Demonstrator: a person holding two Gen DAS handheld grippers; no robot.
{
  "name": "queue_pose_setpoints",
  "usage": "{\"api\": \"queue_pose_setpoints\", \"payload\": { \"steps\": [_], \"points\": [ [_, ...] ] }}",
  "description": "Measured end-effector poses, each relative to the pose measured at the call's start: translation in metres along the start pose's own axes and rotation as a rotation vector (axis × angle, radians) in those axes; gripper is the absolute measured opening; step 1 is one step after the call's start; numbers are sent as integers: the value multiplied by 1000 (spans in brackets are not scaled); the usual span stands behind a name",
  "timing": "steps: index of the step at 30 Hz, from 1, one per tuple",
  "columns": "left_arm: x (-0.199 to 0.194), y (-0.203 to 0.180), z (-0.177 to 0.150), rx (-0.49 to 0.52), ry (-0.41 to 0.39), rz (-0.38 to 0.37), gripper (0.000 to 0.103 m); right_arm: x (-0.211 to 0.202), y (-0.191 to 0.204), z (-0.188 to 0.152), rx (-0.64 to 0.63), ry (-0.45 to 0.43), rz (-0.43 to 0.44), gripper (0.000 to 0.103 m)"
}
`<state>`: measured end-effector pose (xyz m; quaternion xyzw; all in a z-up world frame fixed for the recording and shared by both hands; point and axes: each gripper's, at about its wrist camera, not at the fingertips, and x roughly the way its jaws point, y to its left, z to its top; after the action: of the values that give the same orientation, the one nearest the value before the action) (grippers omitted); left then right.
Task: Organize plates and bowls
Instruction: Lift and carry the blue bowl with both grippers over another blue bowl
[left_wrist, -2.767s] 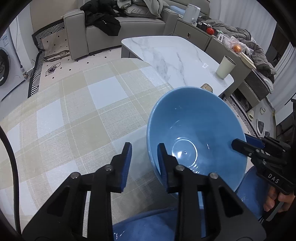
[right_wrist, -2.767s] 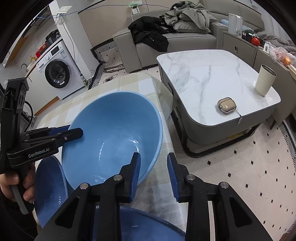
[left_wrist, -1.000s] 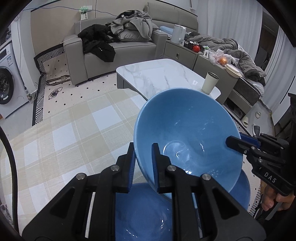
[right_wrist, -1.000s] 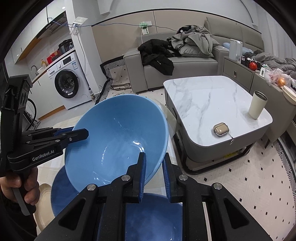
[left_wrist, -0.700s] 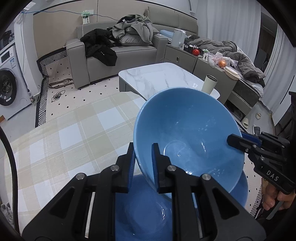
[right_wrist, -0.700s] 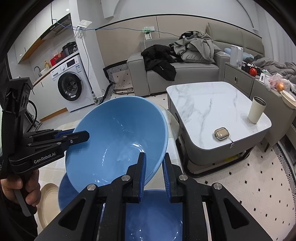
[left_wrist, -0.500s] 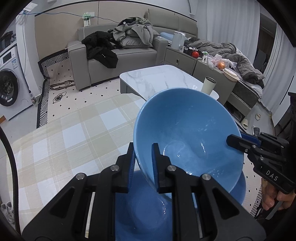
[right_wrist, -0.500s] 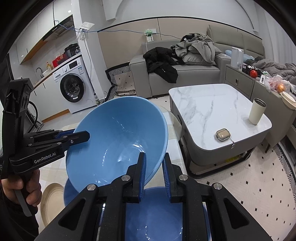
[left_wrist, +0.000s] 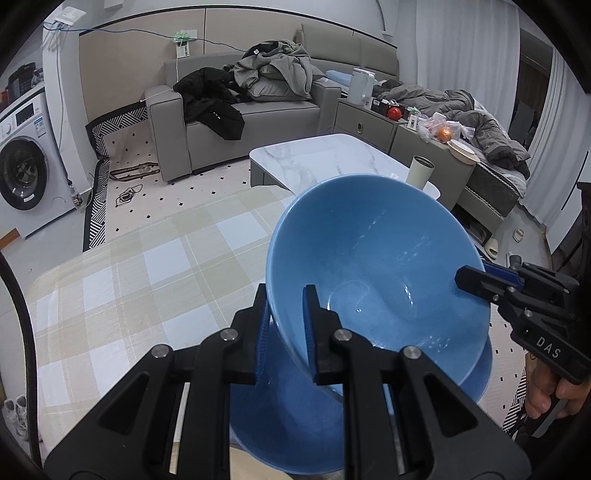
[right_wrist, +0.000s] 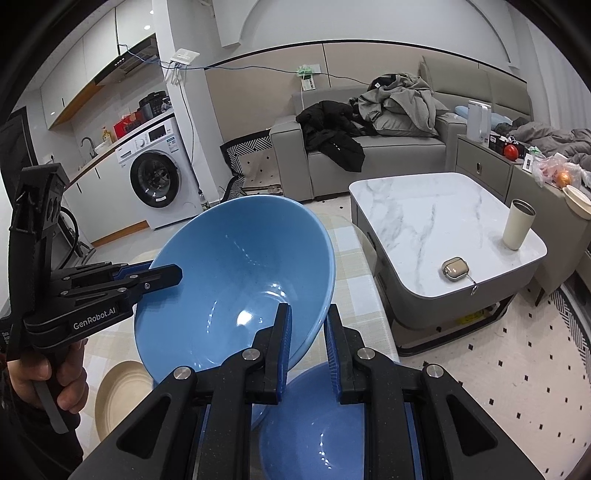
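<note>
Both clamped on the big blue bowl (left_wrist: 373, 280): left gripper (left_wrist: 284, 325), right gripper (right_wrist: 308, 343). Could slip and smash the blue dish (right_wrist: 332, 435) below if either rim grip loosens.

Glossy blue bowl (left_wrist: 373, 266) tilted in mid-air above blue plate (right_wrist: 332, 435) and beige plate (right_wrist: 118, 395).

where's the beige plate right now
In the right wrist view the beige plate lies low on the left, on the checked tablecloth, beneath the held blue bowl.
</note>
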<state>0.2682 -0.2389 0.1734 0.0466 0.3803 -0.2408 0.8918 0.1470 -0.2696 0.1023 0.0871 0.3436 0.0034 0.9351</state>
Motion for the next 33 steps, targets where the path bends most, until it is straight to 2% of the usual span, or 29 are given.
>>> {"api": "queue_pose_setpoints", "payload": {
  "steps": [19, 33],
  "points": [
    [-25, 27, -24, -27, -9, 15, 13, 7, 16, -6, -25, 15, 38, 19],
    [-14, 38, -46, -39, 20, 38, 13, 25, 23, -21, -31, 61, 61, 19]
  ]
}}
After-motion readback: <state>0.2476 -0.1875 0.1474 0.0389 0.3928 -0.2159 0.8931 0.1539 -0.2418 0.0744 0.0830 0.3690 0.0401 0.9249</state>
